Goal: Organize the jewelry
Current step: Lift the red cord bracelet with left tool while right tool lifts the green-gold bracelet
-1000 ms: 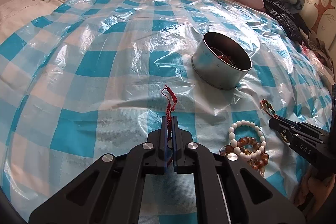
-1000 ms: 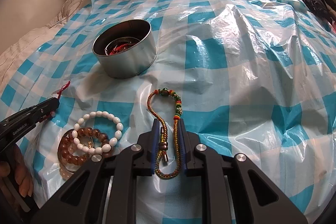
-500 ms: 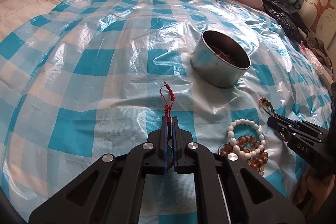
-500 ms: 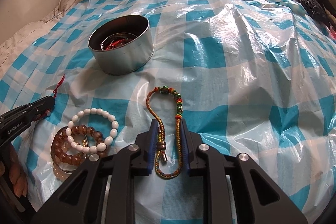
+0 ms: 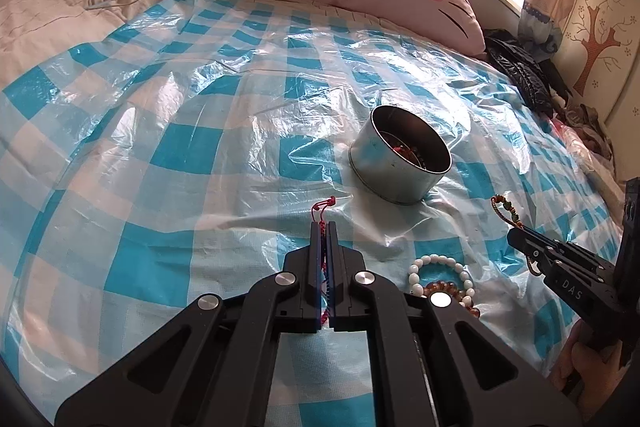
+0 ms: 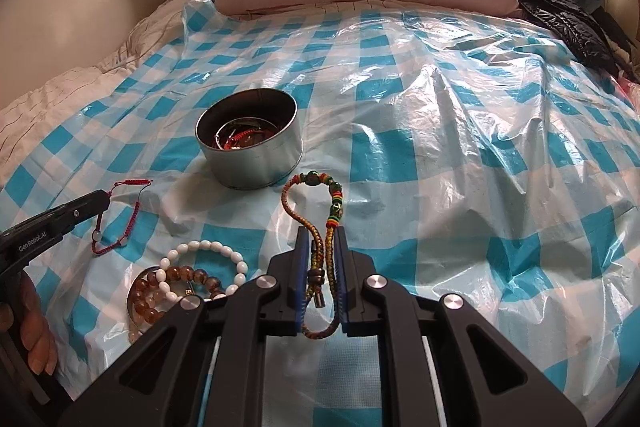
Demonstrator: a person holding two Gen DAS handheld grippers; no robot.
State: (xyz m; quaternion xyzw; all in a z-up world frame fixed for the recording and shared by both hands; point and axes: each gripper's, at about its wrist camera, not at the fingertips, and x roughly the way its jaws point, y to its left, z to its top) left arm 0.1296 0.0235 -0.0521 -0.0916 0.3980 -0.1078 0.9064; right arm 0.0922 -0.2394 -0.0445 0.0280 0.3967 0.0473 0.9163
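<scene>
Now my left claw point(image 5: 324, 227) pinches the red cord point(image 6: 120, 217) and my right claw point(image 6: 320, 239) grips the braid point(image 6: 316, 211) beside the tin point(image 6: 250, 139), so either dangling loop could snag its rim.

White lettering "GenRobot.AI" is showing on the side of the black plastic left gripper point(image 6: 105, 201), off to the left of the right tool; white letters "DAS" are showing on the black plastic right gripper point(image 5: 513, 235), right of the left tool
</scene>
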